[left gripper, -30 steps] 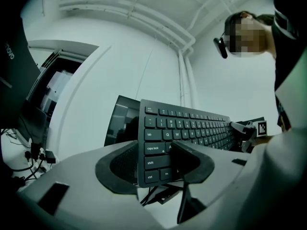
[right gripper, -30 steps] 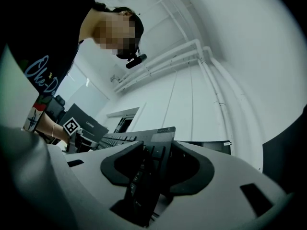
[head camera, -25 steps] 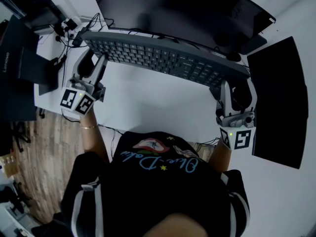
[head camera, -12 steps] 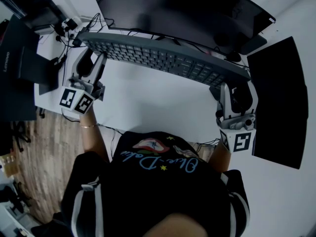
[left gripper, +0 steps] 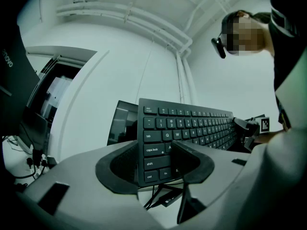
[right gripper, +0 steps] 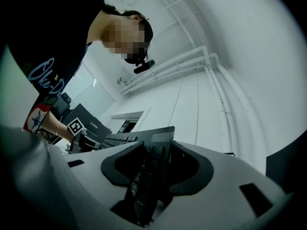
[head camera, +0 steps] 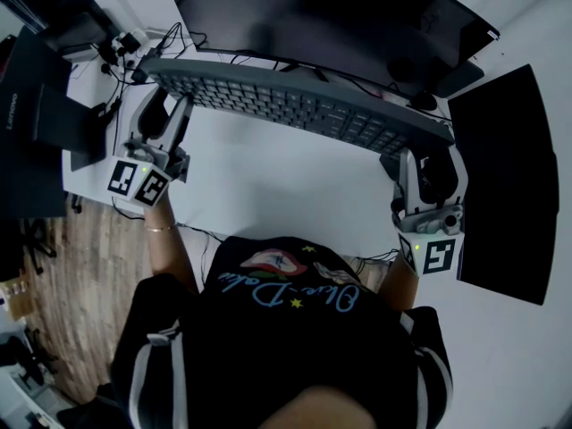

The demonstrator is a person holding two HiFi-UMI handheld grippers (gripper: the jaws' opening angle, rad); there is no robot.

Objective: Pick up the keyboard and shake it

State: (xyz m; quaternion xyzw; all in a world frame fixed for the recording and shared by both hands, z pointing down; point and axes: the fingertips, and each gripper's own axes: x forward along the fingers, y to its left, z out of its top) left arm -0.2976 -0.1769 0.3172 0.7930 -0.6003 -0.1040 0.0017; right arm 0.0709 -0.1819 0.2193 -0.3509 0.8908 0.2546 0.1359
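Left gripper point(head camera: 170, 107) and right gripper point(head camera: 427, 161) stay clamped on the ends of the keyboard point(head camera: 295, 104); across the upper frame, its key face shows narrower than before.

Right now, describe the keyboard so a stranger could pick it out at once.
Start at the white desk and the dark monitor at its back. In front of that monitor the keyboard is held up, its short ends clamped in the left hand-held gripper and right hand-held gripper. Unlike the black mat beside it, it is long, dark grey and covered in rows of keys.
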